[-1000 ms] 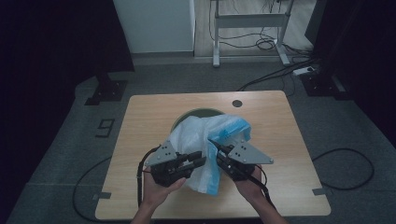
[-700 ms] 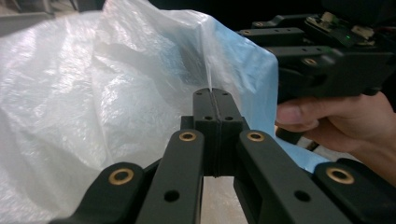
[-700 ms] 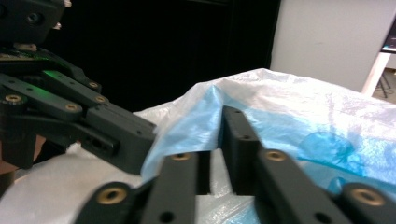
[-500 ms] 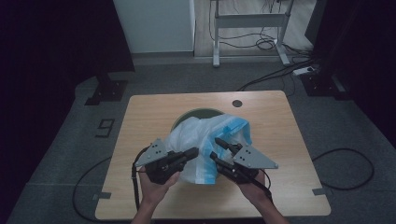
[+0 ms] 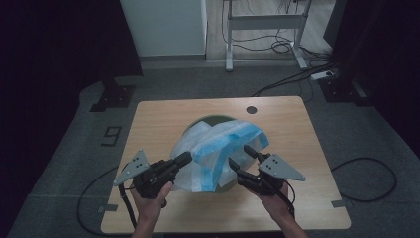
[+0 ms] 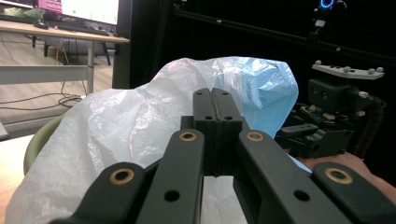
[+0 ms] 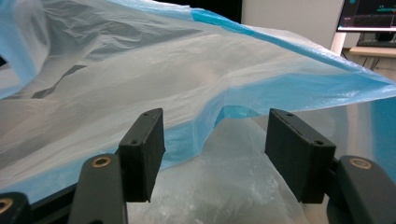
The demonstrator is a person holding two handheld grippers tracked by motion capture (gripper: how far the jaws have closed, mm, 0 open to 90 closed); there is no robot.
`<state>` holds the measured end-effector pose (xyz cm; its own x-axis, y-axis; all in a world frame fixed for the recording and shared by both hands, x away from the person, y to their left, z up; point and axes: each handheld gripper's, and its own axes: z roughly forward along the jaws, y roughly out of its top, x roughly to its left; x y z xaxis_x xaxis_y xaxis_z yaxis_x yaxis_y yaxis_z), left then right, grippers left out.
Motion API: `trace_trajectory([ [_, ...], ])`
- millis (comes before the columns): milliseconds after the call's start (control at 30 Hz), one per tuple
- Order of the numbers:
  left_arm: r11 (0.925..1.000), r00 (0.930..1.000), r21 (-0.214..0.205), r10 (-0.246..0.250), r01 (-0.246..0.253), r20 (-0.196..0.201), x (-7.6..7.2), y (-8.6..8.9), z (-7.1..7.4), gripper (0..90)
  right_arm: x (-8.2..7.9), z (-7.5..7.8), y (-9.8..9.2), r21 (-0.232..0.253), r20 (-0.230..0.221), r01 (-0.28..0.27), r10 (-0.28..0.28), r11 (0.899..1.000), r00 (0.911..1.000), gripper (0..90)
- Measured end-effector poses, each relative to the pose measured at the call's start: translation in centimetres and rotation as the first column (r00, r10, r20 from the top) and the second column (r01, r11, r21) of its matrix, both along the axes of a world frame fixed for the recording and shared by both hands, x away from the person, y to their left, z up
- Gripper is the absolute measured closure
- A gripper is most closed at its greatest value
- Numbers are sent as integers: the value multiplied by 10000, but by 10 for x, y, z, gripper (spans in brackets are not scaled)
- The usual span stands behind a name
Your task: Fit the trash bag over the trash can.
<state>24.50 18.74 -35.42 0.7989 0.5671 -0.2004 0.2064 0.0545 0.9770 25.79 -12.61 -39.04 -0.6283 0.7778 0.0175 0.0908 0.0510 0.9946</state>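
Note:
A white plastic bag with a blue band point(image 5: 218, 148) lies bunched over a dark green bowl point(image 5: 214, 118) in the middle of the wooden table point(image 5: 158, 116). My left gripper point(image 5: 185, 157) is at the bag's left edge; its jaws point(image 6: 212, 100) are pressed together, seemingly on a thin fold of the film. My right gripper point(image 5: 238, 154) is at the bag's right side. Its jaws have just been opening and now stand wide point(image 7: 215, 135), with the bag's blue edge point(image 7: 219, 112) hanging loose between them, untouched by the pads.
A round cable hole point(image 5: 252, 109) sits near the table's far edge. The bowl's rim point(image 6: 39, 140) peeks out under the bag. Beyond the table are a metal desk frame point(image 5: 262, 29) and floor cables point(image 5: 297, 74). Bare wood surrounds the bag.
The left gripper has moved left, and the bag's left side has spread out with it. The right gripper's jaws have opened and let go of the bag's blue edge.

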Motion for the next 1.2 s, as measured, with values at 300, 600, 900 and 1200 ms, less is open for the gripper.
trace_trajectory([
  [300,9998,10000,-180,76,-76,-10,0,6,1,900,12,-5,3,274,-714,449,-428,9986,9965,370],
  [600,9999,9999,-127,54,-56,-141,3,5,-1,900,25,-1,3,1172,-1238,442,-296,9921,9919,391],
  [900,9997,9996,-226,82,-88,-279,11,5,-4,900,41,4,2,1909,-1680,541,-217,9801,9856,723],
  [1200,9971,9973,-431,605,-622,-415,25,8,-6,900,24,1,-9,633,-873,8,48,9980,9962,890],
])
